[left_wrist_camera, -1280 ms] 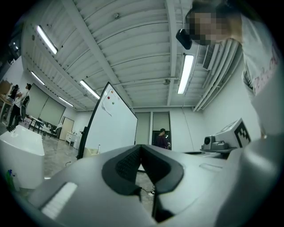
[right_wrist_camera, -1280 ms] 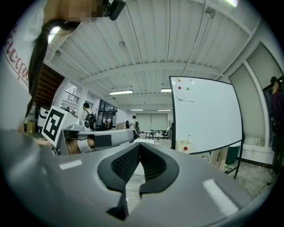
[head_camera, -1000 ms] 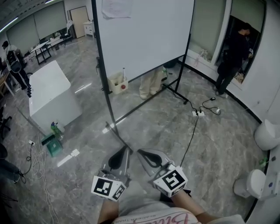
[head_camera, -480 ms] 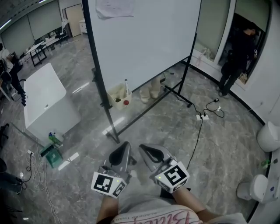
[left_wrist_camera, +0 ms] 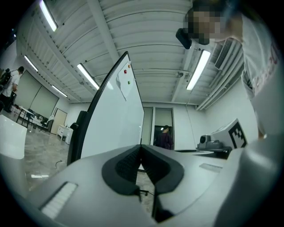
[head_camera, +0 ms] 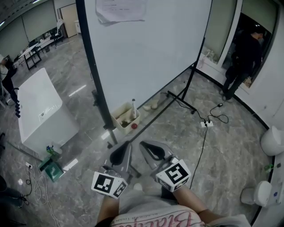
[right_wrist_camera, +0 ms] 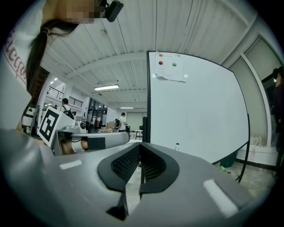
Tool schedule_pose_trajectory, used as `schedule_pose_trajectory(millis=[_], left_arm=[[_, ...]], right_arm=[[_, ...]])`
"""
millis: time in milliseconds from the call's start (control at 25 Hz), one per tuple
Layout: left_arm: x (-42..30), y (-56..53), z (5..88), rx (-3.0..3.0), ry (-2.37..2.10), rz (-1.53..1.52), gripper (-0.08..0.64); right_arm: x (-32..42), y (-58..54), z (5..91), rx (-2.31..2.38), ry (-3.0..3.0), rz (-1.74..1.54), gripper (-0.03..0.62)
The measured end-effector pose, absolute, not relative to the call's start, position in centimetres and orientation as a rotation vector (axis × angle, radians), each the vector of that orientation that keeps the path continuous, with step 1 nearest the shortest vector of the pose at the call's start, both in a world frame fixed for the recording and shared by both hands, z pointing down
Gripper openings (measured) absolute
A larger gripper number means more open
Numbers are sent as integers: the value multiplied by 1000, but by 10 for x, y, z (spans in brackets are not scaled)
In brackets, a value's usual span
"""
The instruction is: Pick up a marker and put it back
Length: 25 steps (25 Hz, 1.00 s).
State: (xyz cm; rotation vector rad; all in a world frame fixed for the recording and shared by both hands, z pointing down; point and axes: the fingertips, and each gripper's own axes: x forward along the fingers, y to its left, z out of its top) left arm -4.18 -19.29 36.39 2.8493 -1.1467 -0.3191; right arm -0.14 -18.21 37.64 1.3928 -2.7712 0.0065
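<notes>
Grey marble floor [head_camera: 168,133], open office. Head view: whiteboard [head_camera: 151,48] on a black wheeled stand, paper sheet [head_camera: 120,9] taped at its top edge. Beige box [head_camera: 125,119] sat on the floor at the foot of the stand's left post. A slim white stick [head_camera: 133,107] with a dark tip stood upright at the box's far edge; it was the only marker-like item, too small to confirm. White cabinet [head_camera: 40,111] was to the left, power strip [head_camera: 206,124] on the floor to the right, person in dark clothes [head_camera: 246,57] at the doorway. Left claw [head_camera: 126,148] and right claw [head_camera: 146,148] were side by side at the bottom edge, well short of the box.

Left gripper view: left claw [left_wrist_camera: 141,148] was closed, pads together, nothing between them. Whiteboard [left_wrist_camera: 117,115] showed nearly edge-on, the dark-clothed person [left_wrist_camera: 165,138] beyond.

Right gripper view: right claw [right_wrist_camera: 140,145] was closed and empty. Whiteboard [right_wrist_camera: 195,111] was ahead, with the paper [right_wrist_camera: 170,71] and small round magnets [right_wrist_camera: 160,63] near its top left corner. The stick's top [right_wrist_camera: 177,146] showed at the board's lower edge.
</notes>
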Motion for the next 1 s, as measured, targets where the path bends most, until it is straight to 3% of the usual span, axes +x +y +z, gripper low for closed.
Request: schedule_pose_trajectory(millis=[560,1000], left_arm=[[-39,-276,368,2786,-1242,-312,-2],[-37,-322,363,2745,-1377,-282,-2]], right_arm=[[20,-293,389,1318,-2754,96,5],[17,-376,427,1190,-2733,332,126]])
